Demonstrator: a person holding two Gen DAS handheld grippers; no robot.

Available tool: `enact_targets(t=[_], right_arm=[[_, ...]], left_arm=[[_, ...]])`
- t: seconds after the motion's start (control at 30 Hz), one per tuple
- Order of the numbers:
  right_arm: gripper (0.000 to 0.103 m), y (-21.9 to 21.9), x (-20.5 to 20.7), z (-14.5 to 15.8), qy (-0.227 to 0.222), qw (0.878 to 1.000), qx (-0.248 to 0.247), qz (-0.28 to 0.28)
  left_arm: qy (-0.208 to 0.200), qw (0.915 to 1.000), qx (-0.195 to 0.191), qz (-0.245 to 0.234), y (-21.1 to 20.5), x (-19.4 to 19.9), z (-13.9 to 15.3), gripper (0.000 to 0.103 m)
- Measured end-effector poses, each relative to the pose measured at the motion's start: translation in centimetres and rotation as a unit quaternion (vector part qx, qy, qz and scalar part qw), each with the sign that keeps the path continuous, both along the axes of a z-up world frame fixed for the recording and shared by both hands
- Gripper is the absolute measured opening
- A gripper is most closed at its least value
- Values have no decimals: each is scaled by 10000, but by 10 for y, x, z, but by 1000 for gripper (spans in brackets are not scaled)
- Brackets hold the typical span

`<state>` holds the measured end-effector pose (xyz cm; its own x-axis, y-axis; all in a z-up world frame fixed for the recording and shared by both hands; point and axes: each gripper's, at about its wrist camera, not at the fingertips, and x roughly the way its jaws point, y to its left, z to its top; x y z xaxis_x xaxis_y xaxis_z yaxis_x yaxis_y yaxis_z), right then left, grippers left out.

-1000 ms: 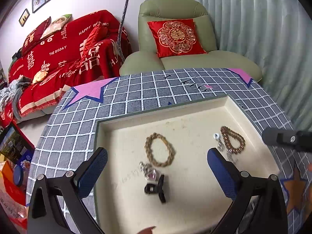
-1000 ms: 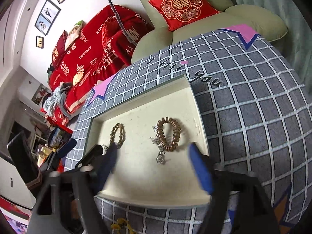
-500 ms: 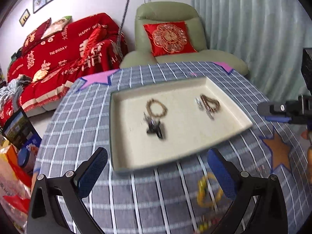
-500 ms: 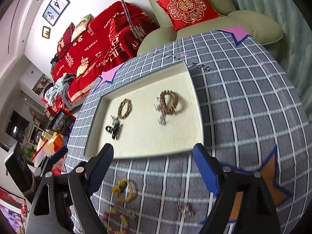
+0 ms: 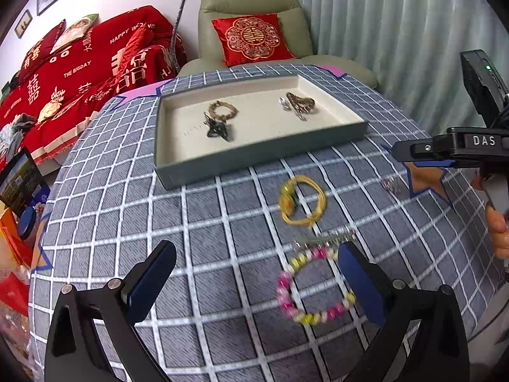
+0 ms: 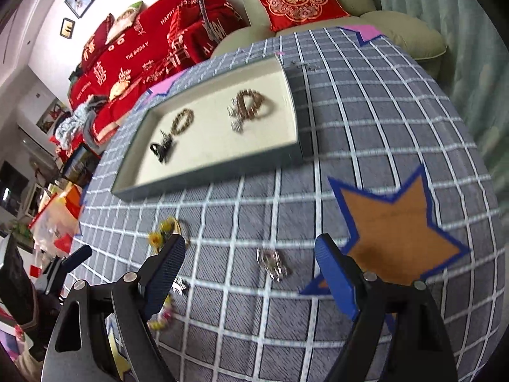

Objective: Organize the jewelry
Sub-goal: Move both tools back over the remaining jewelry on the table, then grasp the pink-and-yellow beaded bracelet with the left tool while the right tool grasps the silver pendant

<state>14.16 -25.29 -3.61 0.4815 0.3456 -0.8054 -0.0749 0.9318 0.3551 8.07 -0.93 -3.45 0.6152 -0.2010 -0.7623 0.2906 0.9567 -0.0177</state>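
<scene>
A grey tray (image 5: 254,156) with a cream floor stands at the far side of the checked tablecloth. In it lie a light brown bead bracelet (image 5: 222,109), a dark clip (image 5: 218,129) and a dark bead bracelet (image 5: 300,103). On the cloth nearer me lie a yellow cord bracelet (image 5: 302,202), a silver hair clip (image 5: 324,238) and a pink and yellow bead bracelet (image 5: 313,286). My left gripper (image 5: 256,251) is open above the cloth, with the bead bracelet beside its right finger. My right gripper (image 6: 251,248) is open too, and a small silver piece (image 6: 273,262) lies on the cloth between its fingers.
An orange star patch (image 6: 400,238) marks the cloth right of the silver piece. The round table's edge curves close on the right. A green armchair (image 5: 254,6) and a red-covered sofa (image 5: 79,63) stand behind the table. Boxes and bags (image 5: 19,191) sit on the floor at left.
Both grippers have drawn back from over the tray toward the near side of the table. The loose jewelry on the cloth has come into view, and both stay open.
</scene>
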Motion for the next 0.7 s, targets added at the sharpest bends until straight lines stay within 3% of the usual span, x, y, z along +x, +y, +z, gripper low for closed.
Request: enact_targets(t=[0.37,0.47,0.6,0.7], right_arm=[[86,6,-17,-22,85,9989,-452,70],[86,6,-16,-26,93,9984,-543,83],[86,10,-16,-28,59,9975,-686,131],[85,15,-16,-29,2,9964,-822,197]], left_arm=[[216,9998,21,-18,-7,-5,-19,97],[272,9996,38,-81,-10,-5,-22,87],[346,9992,70,-162,-15,-4,-28,87],[413,9987,108,-264,-20,-5,-31,77]])
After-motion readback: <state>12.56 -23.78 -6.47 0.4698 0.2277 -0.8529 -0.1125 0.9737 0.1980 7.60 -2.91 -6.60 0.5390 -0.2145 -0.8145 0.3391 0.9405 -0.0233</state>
